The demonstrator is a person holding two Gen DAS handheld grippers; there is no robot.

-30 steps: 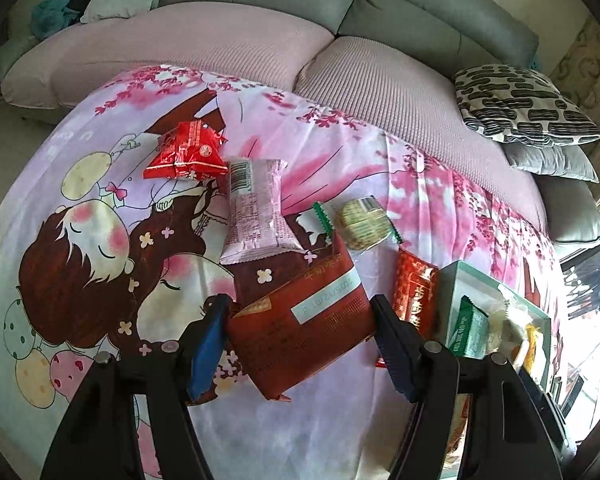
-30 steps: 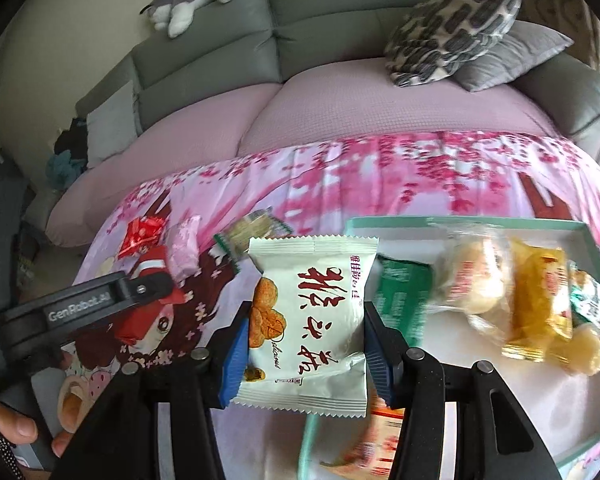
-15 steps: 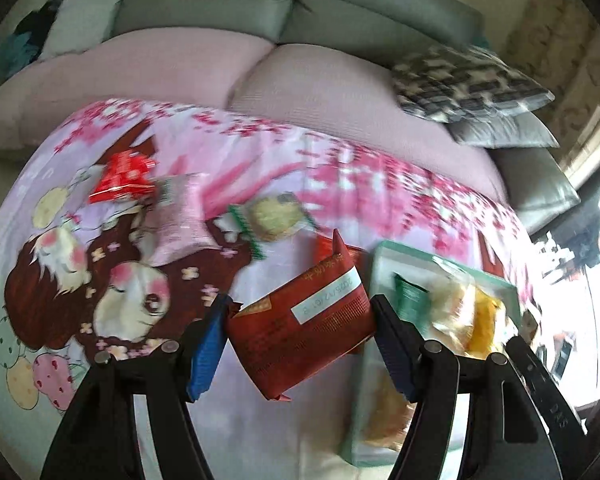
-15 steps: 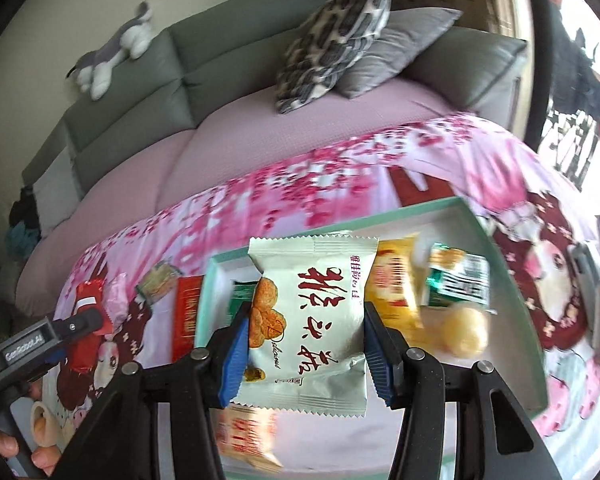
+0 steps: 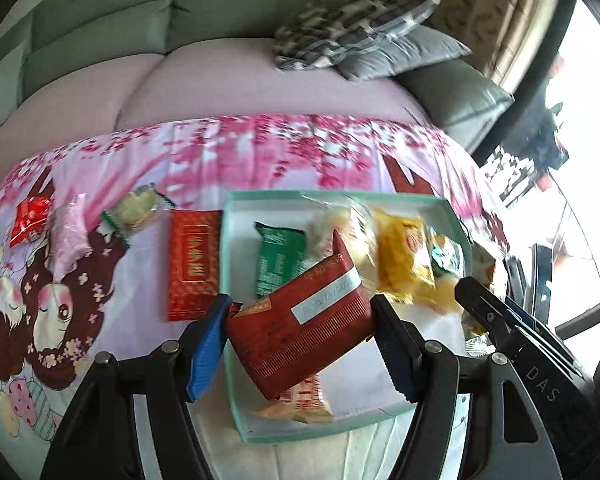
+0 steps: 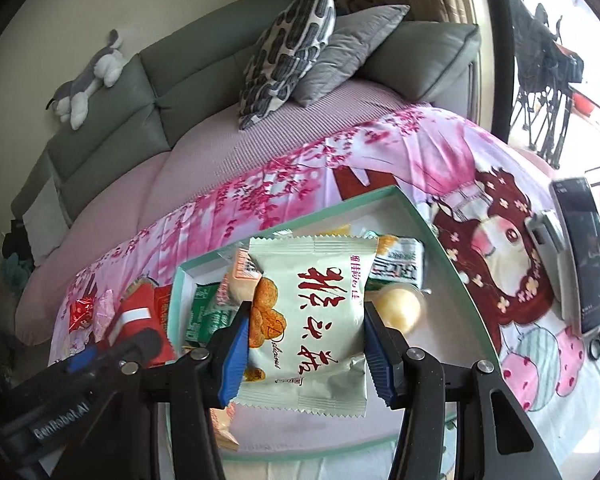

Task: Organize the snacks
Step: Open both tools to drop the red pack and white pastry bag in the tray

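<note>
Left gripper (image 5: 300, 336): black arms, round silver screws at the joints, blue ridged pad on one finger, dark pad on the other. Right gripper (image 6: 304, 344): same black build, blue ridged pads (image 6: 233, 354) both sides; white lettering shows on each gripper's black body as seen from the other's camera

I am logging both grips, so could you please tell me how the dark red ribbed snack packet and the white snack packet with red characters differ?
The dark red ribbed snack packet sits tilted in the left gripper; the white snack packet with red characters hangs upright in the right gripper. The red one bears a white label strip; the white one shows printed fried snacks. Both are clamped above the mint-green tray.
</note>
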